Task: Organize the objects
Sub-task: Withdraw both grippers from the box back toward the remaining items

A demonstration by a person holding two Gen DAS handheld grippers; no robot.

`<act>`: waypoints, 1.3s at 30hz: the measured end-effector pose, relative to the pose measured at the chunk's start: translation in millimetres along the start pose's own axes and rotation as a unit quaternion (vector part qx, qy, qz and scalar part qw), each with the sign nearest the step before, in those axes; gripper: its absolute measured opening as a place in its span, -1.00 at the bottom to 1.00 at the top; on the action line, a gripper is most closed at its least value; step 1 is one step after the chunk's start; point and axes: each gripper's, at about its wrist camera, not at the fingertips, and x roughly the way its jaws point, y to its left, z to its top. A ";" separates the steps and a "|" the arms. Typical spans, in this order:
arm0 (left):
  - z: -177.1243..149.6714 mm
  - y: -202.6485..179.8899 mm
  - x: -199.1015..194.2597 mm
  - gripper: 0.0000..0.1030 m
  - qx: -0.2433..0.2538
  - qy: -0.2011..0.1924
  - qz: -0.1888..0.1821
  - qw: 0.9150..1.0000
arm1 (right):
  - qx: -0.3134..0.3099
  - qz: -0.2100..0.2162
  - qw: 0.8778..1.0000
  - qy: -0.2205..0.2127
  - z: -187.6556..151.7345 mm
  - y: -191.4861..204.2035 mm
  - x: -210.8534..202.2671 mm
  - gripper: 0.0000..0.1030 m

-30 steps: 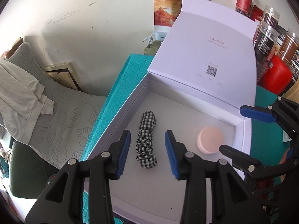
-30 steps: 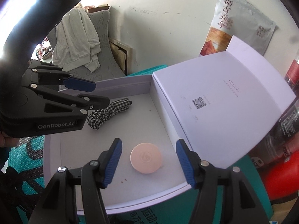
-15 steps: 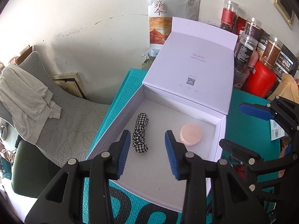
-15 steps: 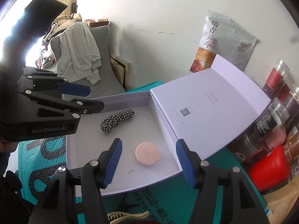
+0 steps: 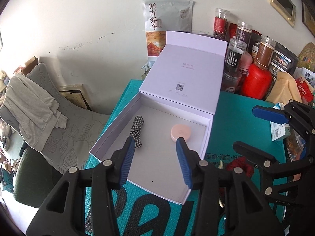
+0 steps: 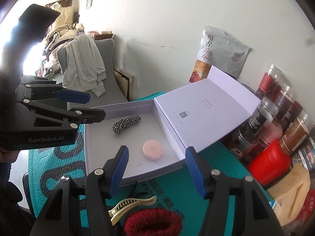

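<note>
A white gift box (image 5: pixel 116 125) (image 6: pixel 196 162) stands on the teal mat with its lid raised. Inside lie a black-and-white checked scrunchie (image 5: pixel 136 131) (image 6: pixel 126 124) and a pink round case (image 5: pixel 180 132) (image 6: pixel 153 149). My left gripper (image 5: pixel 155 161) (image 6: pixel 87 106) hovers above the box's near end, jaws opening with nothing between them. My right gripper (image 6: pixel 156 170) (image 5: pixel 261 129) hangs open and empty over the box's front edge. In front of the box lie a cream claw clip (image 6: pixel 130 206) and a dark red scrunchie (image 6: pixel 153 224) (image 5: pixel 241 165).
Jars (image 5: pixel 236 59), a red bottle (image 5: pixel 256 82) (image 6: pixel 269 161) and a tall pouch (image 5: pixel 167 23) crowd the wall behind and right of the box. A grey chair with a draped garment (image 5: pixel 33 106) stands left of the teal mat (image 5: pixel 242 118).
Both grippers have pulled back and up from the box, so it looks smaller and the mat, clip and red scrunchie come into view. The left jaws stand slightly wider.
</note>
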 end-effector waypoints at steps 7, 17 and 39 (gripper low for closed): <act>-22.7 -28.5 -27.2 -0.16 0.012 -0.009 -0.010 1.000 | 0.008 -0.013 1.000 -0.005 -22.0 1.5 -29.2 0.17; -50.5 -68.6 -40.9 -0.15 0.033 -0.008 -0.035 0.999 | 0.030 -0.039 0.999 -0.007 -56.0 -2.4 -61.0 0.18; -98.7 -108.3 -16.4 -0.15 0.038 0.035 -0.067 0.996 | 0.070 -0.072 0.995 0.019 -124.7 -11.0 -71.7 0.18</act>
